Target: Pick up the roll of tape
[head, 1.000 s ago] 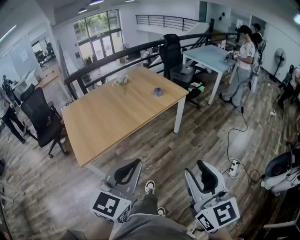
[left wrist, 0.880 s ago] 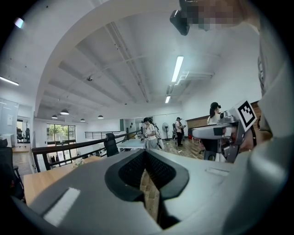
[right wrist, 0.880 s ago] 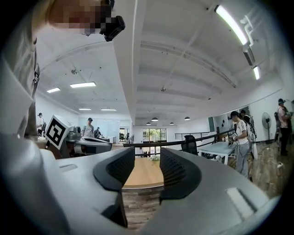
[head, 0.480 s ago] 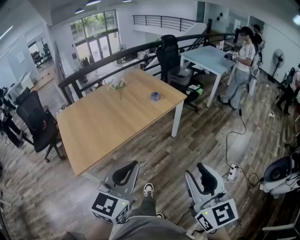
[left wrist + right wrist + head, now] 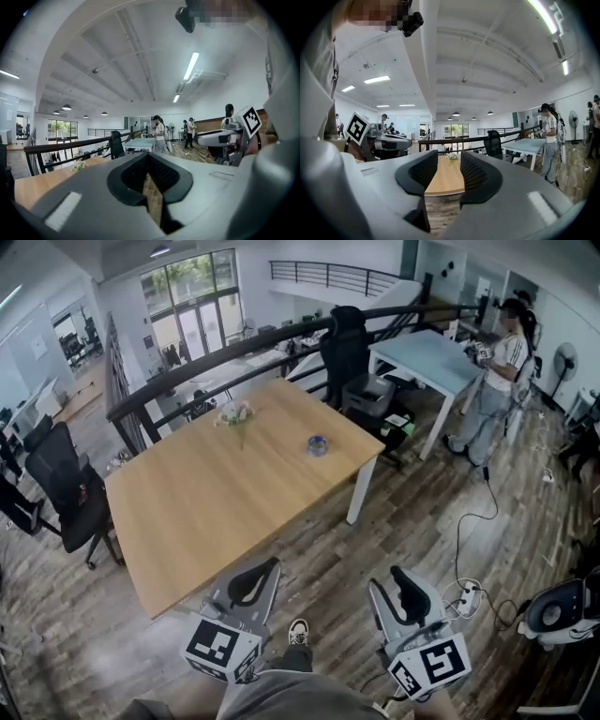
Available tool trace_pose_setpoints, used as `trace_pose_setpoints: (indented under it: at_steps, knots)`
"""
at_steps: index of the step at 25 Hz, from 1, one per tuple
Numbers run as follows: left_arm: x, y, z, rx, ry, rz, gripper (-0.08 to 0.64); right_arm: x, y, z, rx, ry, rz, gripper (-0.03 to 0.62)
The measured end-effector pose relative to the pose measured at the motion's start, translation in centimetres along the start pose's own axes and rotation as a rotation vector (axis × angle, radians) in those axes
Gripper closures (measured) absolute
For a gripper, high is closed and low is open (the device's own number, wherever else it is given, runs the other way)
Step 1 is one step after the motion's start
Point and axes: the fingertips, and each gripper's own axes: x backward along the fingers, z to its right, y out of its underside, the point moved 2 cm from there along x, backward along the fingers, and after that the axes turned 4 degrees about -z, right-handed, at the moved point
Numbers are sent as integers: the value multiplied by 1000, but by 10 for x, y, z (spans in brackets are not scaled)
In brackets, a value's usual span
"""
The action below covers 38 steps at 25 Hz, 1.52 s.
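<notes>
The roll of tape (image 5: 318,445) is small and bluish and lies flat on the far right part of a long wooden table (image 5: 216,493). Both grippers hang low at the view's bottom, well short of the table's near end and far from the tape. My left gripper (image 5: 266,566) has its jaw tips together with nothing held; in its own view the left gripper (image 5: 147,161) shows only a thin slit with floor behind. My right gripper (image 5: 399,574) stands a little open and empty; the right gripper (image 5: 443,164) frames the table top (image 5: 443,180). I cannot make out the tape in either gripper view.
A small vase of flowers (image 5: 234,413) stands at the table's far end. A black office chair (image 5: 66,488) is left of the table. A light blue table (image 5: 427,357) and a standing person (image 5: 497,381) are at the right. A power strip and cable (image 5: 466,570) lie on the floor.
The head view has shifted: the table sits lower and nearer the middle of the picture, its near end closer to the grippers. Both grippers keep their places and jaw states.
</notes>
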Motion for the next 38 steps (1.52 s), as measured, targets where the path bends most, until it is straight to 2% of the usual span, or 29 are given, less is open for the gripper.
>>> trace_pose_setpoints:
  at_steps: [12,19,24,28,32,38]
  knots:
    - [-99,-7,-119,5,38,-11,558,-157,-20,33,24,-5,-53,440]
    - [-140,-4,-158,23,39,-9,558,-220,-11,52,26,-30,-101,440]
    - [-178,6,-180,42,34,-42,558,-260,4,78,23,-48,-155,440]
    - [-212,12,-193,55,16,-62,558,-294,13,104,32,-81,-188,440]
    - [-249,5,-212,133,13,-37,558,-334,11,129,23,-136,-203,440]
    - [-324,-1,-237,122,-72,-84,558,-405,9,187,45,-240,-254,440]
